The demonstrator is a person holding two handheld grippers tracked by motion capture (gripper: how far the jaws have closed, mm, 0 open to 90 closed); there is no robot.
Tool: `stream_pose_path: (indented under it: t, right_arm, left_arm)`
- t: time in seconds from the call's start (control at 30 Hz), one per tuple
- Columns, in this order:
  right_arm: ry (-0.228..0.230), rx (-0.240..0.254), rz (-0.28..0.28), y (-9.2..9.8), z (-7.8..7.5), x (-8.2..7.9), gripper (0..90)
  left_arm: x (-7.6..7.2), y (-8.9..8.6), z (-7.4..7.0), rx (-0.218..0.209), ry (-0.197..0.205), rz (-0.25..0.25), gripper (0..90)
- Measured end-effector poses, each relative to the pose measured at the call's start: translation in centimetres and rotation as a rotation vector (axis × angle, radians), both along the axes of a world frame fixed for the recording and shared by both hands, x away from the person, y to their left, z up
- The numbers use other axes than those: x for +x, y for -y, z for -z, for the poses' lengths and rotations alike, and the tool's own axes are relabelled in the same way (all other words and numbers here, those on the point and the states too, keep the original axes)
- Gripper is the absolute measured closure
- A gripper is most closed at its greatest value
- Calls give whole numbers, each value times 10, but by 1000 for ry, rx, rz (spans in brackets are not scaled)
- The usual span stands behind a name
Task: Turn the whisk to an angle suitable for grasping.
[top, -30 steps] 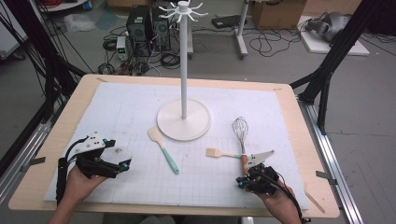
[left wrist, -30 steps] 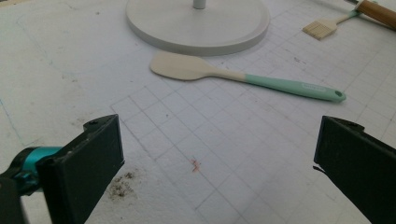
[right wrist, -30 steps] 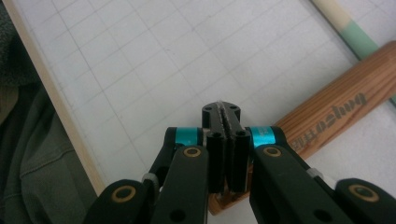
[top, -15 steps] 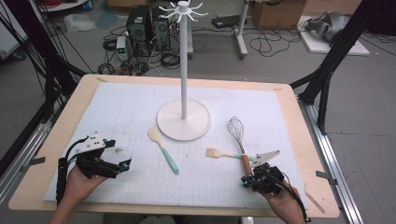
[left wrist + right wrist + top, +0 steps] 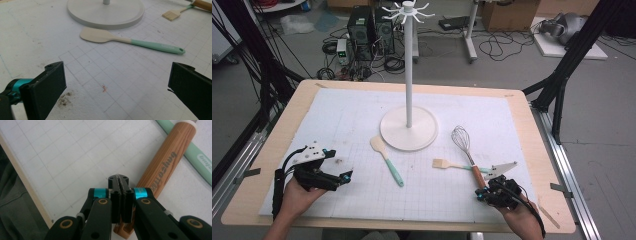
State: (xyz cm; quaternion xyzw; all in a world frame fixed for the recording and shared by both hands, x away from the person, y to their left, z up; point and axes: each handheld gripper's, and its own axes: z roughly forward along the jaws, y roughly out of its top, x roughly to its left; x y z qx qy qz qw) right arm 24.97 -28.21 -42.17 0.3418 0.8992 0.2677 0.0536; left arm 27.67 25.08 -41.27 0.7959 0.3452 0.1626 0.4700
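Although light and stiff, the wire whisk with the wooden handle point(image 5: 468, 154) looks top-heavy; take its handle, beside which the right gripper point(image 5: 121, 180) rests closed and empty, the left gripper point(image 5: 343, 176) wide open.

A tall white stand with a round flat base point(image 5: 408, 131) and a crown of hooks at its top stood near the middle of a white gridded mat point(image 5: 362, 115), which covered most of a pale wooden table point(image 5: 537, 145). Just in front of the base lay a spatula with a cream blade and a mint-green handle point(image 5: 387, 159), lying flat. Beyond the table, a black computer tower point(image 5: 361, 31) and loose black cables point(image 5: 497, 47) sat on the grey floor.
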Motion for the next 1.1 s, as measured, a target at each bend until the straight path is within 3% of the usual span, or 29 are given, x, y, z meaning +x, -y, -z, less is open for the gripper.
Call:
stream_pose_path:
  t: [1.1]
  right_arm:
    - [12, 3, 79, 24, 2, 3, 884]
  left_arm:
    - [1, 0, 0, 7, -1, 3, 17]
